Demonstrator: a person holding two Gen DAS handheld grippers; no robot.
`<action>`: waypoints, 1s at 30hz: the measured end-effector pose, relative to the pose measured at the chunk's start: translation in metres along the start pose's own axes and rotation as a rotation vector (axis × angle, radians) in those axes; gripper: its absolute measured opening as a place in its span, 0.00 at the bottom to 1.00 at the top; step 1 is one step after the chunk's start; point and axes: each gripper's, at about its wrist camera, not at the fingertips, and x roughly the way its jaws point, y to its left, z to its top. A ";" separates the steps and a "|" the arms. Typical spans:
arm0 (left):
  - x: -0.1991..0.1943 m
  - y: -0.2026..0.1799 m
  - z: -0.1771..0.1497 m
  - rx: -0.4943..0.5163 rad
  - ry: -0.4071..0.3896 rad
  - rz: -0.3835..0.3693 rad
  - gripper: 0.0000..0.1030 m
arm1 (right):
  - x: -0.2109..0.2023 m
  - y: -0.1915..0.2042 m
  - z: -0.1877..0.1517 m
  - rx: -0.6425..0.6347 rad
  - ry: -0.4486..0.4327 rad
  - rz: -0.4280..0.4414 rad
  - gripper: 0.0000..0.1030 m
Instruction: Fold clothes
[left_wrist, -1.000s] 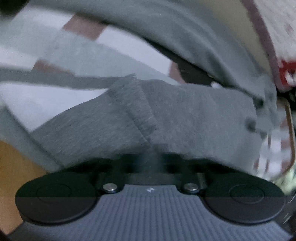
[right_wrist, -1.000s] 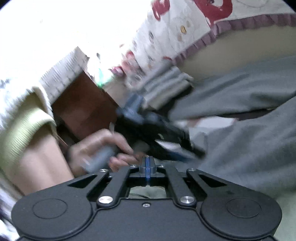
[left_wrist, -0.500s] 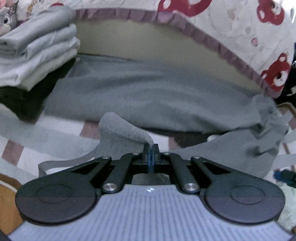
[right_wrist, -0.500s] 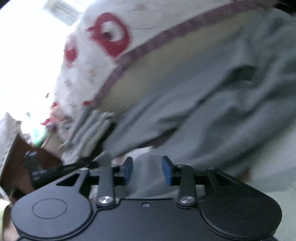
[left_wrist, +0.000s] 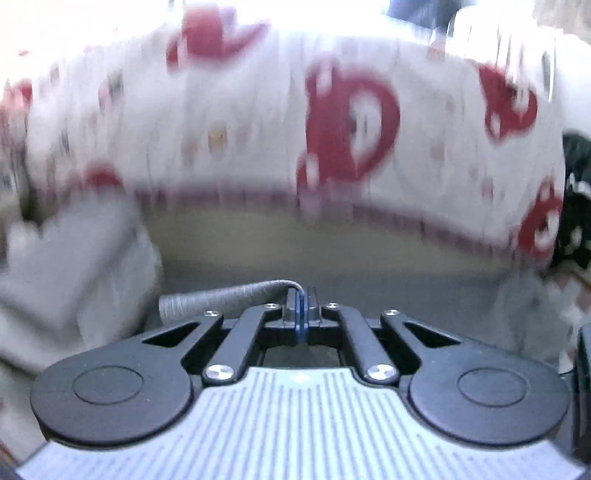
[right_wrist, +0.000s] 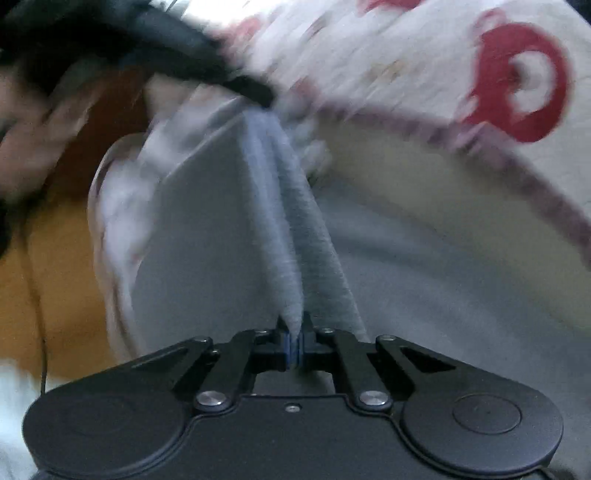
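Grey knit in the left wrist view: a rolled hem of the grey knitted garment (left_wrist: 225, 297) runs from the left straight into the left gripper (left_wrist: 302, 295), whose blue pads are pressed together on it.
Left view backdrop: white cloth printed with red bear shapes and edged in mauve trim (left_wrist: 258, 129), badly blurred; below it a beige band (left_wrist: 332, 240). A pale grey folded heap (left_wrist: 74, 266) sits at the left.
Writing, left view: none readable through the blur.
Right wrist view: the right gripper (right_wrist: 294, 341) pinches a ribbed fold of the same garment, which rises taut from the closed pads to the other gripper's black tip at top centre.
Right view surroundings: grey cloth drapes down both sides; orange-brown surface (right_wrist: 55, 277) at the left.
Writing, right view: none legible.
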 end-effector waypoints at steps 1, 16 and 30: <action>-0.010 0.002 0.015 0.004 -0.066 -0.003 0.01 | -0.014 -0.004 0.014 0.025 -0.106 -0.043 0.06; -0.050 0.095 -0.191 -0.337 0.455 0.150 0.01 | -0.002 0.082 -0.088 0.275 0.226 0.126 0.17; -0.073 0.075 -0.182 -0.188 0.372 0.329 0.01 | -0.199 -0.162 -0.168 0.720 0.097 -0.381 0.46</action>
